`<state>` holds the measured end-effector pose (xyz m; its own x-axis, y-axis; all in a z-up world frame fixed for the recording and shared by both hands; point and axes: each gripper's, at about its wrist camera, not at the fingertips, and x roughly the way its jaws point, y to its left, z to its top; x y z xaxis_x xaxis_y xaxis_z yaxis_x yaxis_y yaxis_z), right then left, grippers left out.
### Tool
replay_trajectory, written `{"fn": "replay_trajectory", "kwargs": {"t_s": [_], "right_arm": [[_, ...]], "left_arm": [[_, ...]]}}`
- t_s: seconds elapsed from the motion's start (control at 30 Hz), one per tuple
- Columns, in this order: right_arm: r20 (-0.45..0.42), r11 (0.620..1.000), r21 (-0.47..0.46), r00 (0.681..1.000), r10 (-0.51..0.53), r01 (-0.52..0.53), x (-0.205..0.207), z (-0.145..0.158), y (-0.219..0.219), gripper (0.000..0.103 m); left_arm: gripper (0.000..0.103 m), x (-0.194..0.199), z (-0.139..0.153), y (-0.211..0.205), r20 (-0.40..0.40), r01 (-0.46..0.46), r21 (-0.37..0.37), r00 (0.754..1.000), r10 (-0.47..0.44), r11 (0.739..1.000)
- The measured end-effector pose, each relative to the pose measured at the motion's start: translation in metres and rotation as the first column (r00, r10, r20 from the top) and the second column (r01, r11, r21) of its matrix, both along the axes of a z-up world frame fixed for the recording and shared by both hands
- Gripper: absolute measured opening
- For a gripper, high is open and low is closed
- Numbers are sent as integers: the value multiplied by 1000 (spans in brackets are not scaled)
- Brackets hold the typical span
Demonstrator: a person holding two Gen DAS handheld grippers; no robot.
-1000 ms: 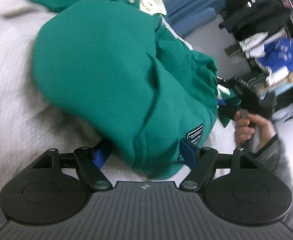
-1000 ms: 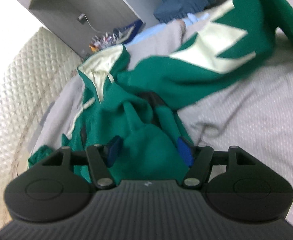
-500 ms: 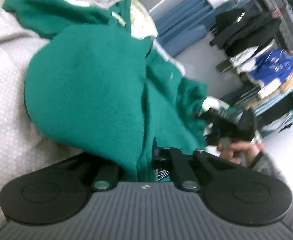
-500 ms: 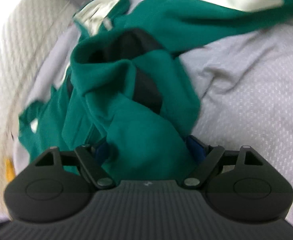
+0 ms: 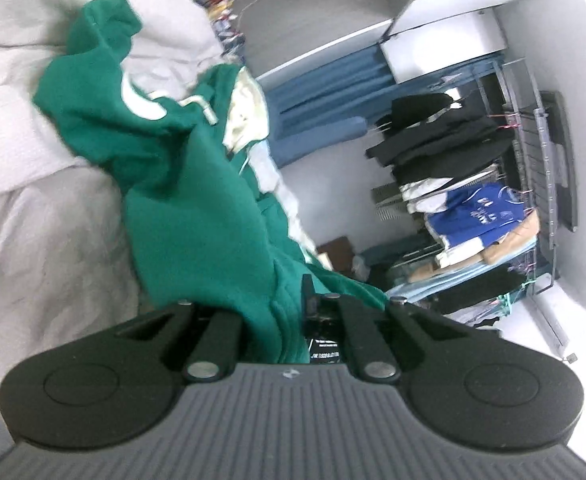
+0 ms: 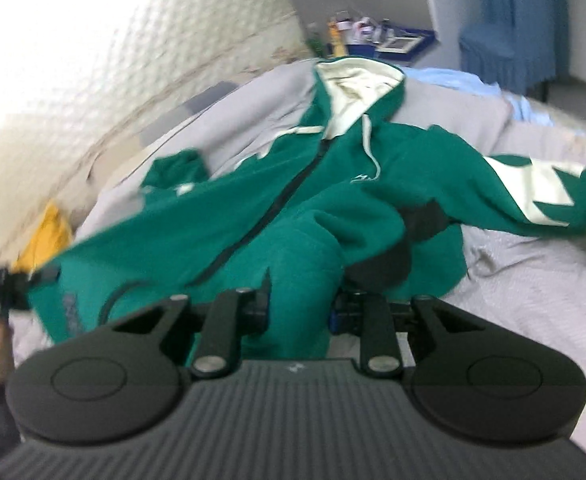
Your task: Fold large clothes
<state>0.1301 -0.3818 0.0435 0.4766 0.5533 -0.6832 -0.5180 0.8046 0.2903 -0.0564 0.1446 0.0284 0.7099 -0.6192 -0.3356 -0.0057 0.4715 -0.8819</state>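
With both jaws clamped on hoodie (image 6: 293, 216) hem, right just closing: lifting to spread; next, lay flat on bed (image 6: 533, 280).

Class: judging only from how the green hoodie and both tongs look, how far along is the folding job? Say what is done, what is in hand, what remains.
Done: both tongs have a grip. The left tongs are shut on the green hoodie at its hem; the right tongs, just closing, pinch a bunch of it.
In hand: the hem is held up off the grey bedspread.
Left: no fold shows; the sleeve and hood are still spread.
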Motion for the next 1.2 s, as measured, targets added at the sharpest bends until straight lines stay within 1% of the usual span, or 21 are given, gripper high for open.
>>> {"fn": "replay_trajectory", "kwargs": {"t_s": [0.07, 0.17, 0.2, 0.23, 0.3, 0.33, 0.4, 0.43, 0.47, 0.5, 0.53, 0.57, 0.63, 0.73, 0.8, 0.9, 0.93, 0.97, 1.07, 1.17, 1.2], "right_arm": [[-18, 998, -65, 1000, 20, -21, -13, -1, 7, 26], [-91, 987, -157, 996, 24, -38, -27, -21, 20, 27], [-130, 982, -184, 991, 8, -33, -28, -33, 23, 27], [-163, 979, -202, 987, -5, -28, -29, -41, 23, 28], [-190, 970, -240, 982, -14, -33, -31, -50, 29, 30], [-187, 967, -255, 982, -18, -31, -36, -51, 26, 31], [-192, 969, -247, 981, -37, -12, -36, -45, 23, 36], [-192, 975, -222, 981, -39, -5, -37, -39, 21, 39], [-174, 978, -209, 984, -40, 3, -39, -33, 19, 42], [-147, 977, -212, 988, -47, 16, -43, -28, 21, 44], [-119, 977, -209, 991, -56, 30, -45, -20, 22, 51], [-99, 981, -191, 993, -59, 39, -46, -13, 20, 56], [-59, 988, -143, 996, -65, 56, -47, 0, 23, 56], [3, 991, -101, 996, -90, 90, -40, 9, 36, 56], [40, 990, -69, 992, -120, 123, -29, 8, 54, 56], [84, 984, -29, 981, -175, 178, -4, -5, 82, 56], [87, 979, -10, 976, -202, 204, 4, -10, 91, 56], [87, 975, 14, 971, -223, 223, 11, -14, 98, 56], [94, 964, 51, 960, -265, 261, 32, -29, 116, 56], [101, 957, 58, 952, -287, 282, 51, -47, 123, 56], [99, 955, 56, 950, -296, 292, 57, -55, 123, 56]], "left_arm": [[9, -4, 1, 5, -62, 9, 30, 998, -7, 999], [9, -3, -7, 0, -195, 52, 128, 981, -26, 990], [10, -2, -10, -3, -229, 76, 173, 973, -35, 982], [13, -2, -13, -6, -264, 98, 223, 964, -37, 970], [15, -2, -17, -11, -318, 137, 299, 947, -36, 945], [18, -3, -19, -12, -334, 160, 325, 942, -46, 932], [35, -7, -17, -13, -348, 192, 365, 936, -58, 911], [58, -10, -13, -13, -342, 195, 391, 938, -55, 900], [72, -16, -7, -11, -321, 193, 422, 946, -53, 886], [76, -23, 0, -10, -297, 192, 458, 953, -54, 868], [79, -30, 8, -9, -278, 188, 485, 959, -53, 854], [80, -35, 15, -8, -256, 180, 508, 965, -51, 842], [80, -42, 33, -8, -198, 140, 555, 980, -34, 820], [80, -38, 56, -15, -104, 75, 610, 994, -14, 789], [80, -27, 67, -28, -50, 45, 621, 999, -18, 783], [80, 0, 74, -56, 51, -23, 641, 999, -12, 767], [80, 11, 74, -66, 82, -50, 652, 997, -5, 756], [80, 24, 74, -78, 115, -81, 672, 993, 5, 736], [80, 59, 67, -104, 157, -114, 694, 988, 5, 711], [80, 91, 46, -126, 156, -102, 710, 988, -14, 697], [80, 103, 34, -132, 148, -89, 705, 989, -24, 704]]}}
